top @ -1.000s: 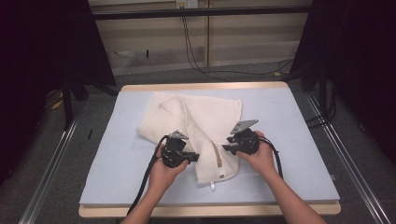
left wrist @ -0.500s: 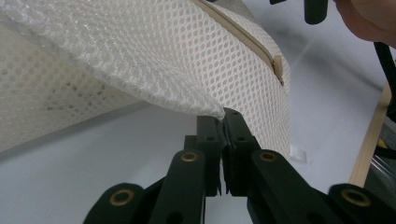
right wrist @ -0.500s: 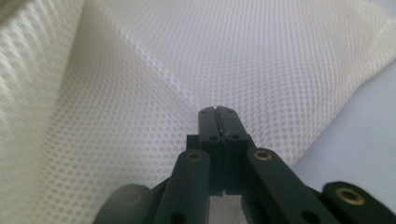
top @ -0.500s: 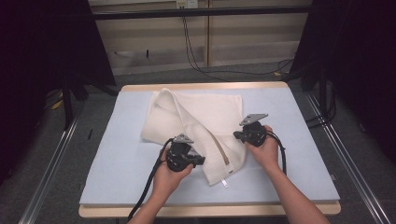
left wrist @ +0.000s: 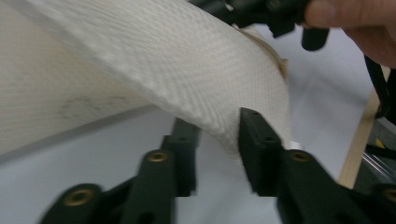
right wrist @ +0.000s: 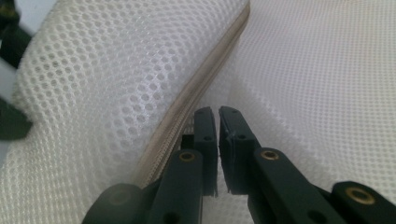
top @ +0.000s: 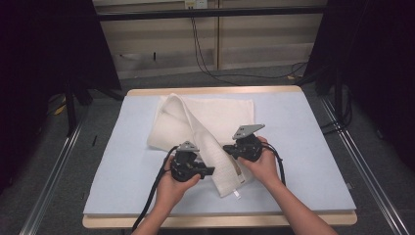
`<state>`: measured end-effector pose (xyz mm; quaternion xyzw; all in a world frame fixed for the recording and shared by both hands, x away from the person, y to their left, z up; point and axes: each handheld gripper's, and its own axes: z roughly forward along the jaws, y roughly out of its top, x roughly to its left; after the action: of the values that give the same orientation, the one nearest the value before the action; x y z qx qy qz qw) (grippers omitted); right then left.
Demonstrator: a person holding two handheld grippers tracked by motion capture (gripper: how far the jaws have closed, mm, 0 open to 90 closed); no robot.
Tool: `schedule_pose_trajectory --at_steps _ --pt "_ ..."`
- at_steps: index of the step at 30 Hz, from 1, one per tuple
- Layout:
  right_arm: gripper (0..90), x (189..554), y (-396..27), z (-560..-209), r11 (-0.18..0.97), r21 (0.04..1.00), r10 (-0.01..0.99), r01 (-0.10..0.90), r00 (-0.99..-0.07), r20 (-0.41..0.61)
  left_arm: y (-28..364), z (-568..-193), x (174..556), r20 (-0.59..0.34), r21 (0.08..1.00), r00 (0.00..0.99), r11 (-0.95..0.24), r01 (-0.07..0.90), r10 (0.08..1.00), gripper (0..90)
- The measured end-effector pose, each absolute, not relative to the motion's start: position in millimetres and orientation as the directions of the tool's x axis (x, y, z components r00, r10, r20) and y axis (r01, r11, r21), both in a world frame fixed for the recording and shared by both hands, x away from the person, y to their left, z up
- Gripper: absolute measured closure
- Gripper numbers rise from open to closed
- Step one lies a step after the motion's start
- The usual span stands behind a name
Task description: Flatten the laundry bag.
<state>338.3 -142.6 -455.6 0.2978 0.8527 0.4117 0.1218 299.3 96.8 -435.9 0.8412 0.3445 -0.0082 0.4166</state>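
Note:
A white mesh bag (top: 205,122) lies on the pale blue mat (top: 303,147), with a raised fold running down to its near right corner. My left gripper (top: 208,171) sits at the fold's near left side. Its jaws have just been opening and stand apart, and the mesh (left wrist: 163,60) hangs over them unpinched, so the left gripper (left wrist: 217,140) is open. My right gripper (top: 227,149) is on the fold's right side. It closed and then eased slightly, and the right gripper (right wrist: 218,116) keeps a thin slit at the beige zip seam (right wrist: 187,112), holding that edge up.
The mat covers a wooden table whose edge (top: 220,221) shows in front. Bare mat lies left and right of the bag. A small white tag (top: 236,194) sticks out at the bag's near corner. Metal rails run along the floor on both sides.
The flat bag has been drawn into a raised fold toward the near right. The left gripper's jaws have come apart off the mesh. The right hand has shifted a little.

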Motion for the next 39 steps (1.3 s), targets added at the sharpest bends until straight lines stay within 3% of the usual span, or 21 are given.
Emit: schedule_pose_trajectory --at_steps 9,27,31,32,33,36,39 --pt "88.1 328.2 -140.6 -461.6 0.49 0.781 0.557 0.387 -0.828 0.062 153.8 -424.9 314.2 -0.272 0.707 0.685 -0.342 0.619 0.676 58.5" --pt "87.3 299.9 -143.7 -465.4 0.532 0.769 0.458 0.353 -0.884 0.088 242.1 -444.3 328.1 -0.231 0.681 0.494 -0.223 0.698 0.838 68.3" --pt "80.9 297.8 -152.3 -467.6 0.517 0.77 0.491 0.373 -0.866 0.09 252.9 -449.6 327.0 -0.248 0.676 0.469 -0.195 0.711 0.848 69.7" --pt "74.4 297.8 -158.7 -465.2 0.506 0.769 0.528 0.391 -0.845 0.082 255.2 -449.9 326.7 -0.255 0.68 0.469 -0.189 0.709 0.846 69.9" --pt "74.4 297.8 -158.7 -465.2 0.506 0.769 0.528 0.391 -0.845 0.082 255.2 -449.9 326.7 -0.255 0.68 0.469 -0.189 0.709 0.846 70.1" --pt "57.0 300.7 -179.6 -457.5 0.451 0.771 0.648 0.451 -0.759 0.065 258.2 -447.9 326.3 -0.259 0.686 0.471 -0.183 0.704 0.843 70.0" --pt "51.0 302.7 -192.0 -455.9 0.416 0.767 0.711 0.487 -0.701 0.06 260.5 -445.6 324.4 -0.246 0.693 0.48 -0.193 0.694 0.842 69.8"
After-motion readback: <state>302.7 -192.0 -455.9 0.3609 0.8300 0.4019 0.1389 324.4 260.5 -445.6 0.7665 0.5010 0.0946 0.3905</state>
